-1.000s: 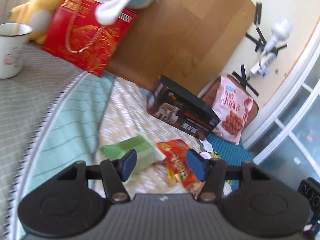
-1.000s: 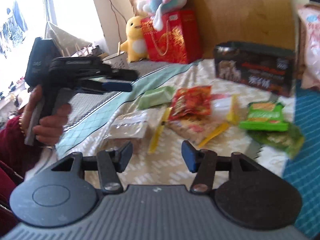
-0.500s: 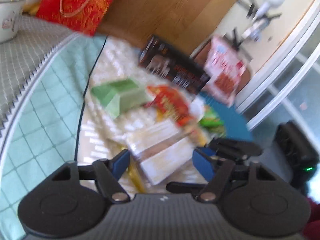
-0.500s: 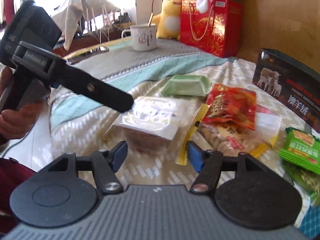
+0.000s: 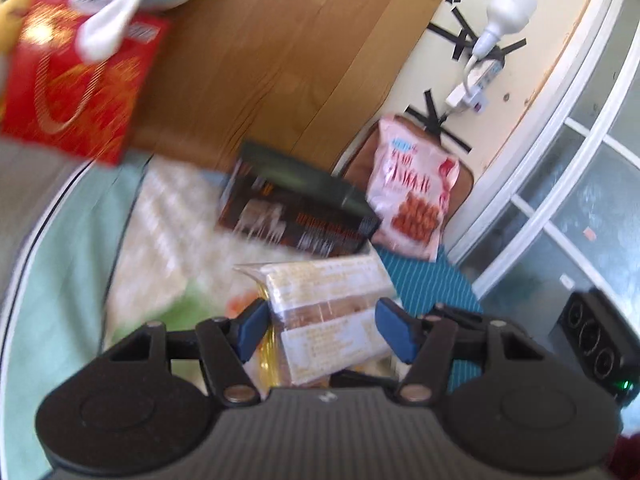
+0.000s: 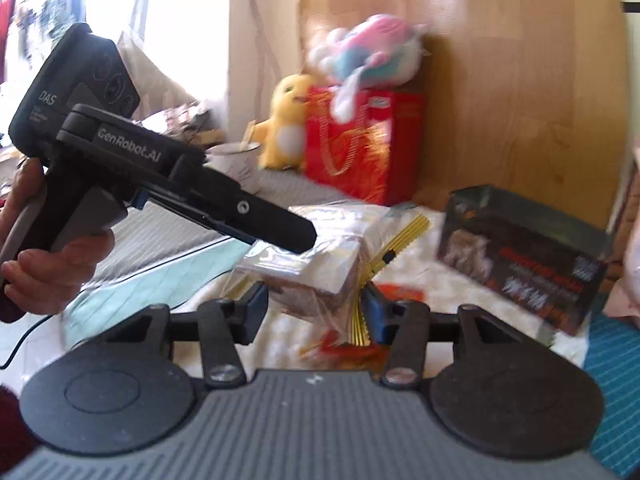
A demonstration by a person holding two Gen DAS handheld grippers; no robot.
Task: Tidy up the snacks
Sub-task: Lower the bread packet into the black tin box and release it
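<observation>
A clear-wrapped cake packet with gold edges [image 5: 328,312] is held up off the bed between both grippers. My left gripper [image 5: 322,336] has its blue pads on the packet's two sides. My right gripper [image 6: 316,312] is closed on the other end of the same packet [image 6: 308,268]. The left gripper's body [image 6: 168,184] crosses the right wrist view over the packet. A red snack bag [image 6: 352,352] and a green packet [image 5: 176,312] lie on the bed below.
A dark box [image 5: 296,216] stands at the back with a pink snack bag [image 5: 412,200] beside it. A red gift bag [image 6: 352,144], a yellow plush [image 6: 286,120] and a white mug [image 6: 234,160] stand by the wooden headboard [image 5: 280,60]. A blue striped mat [image 5: 424,280] lies right.
Both grippers have closed on the clear cake packet and lifted it off the bed. Both views have tilted up toward the headboard.
</observation>
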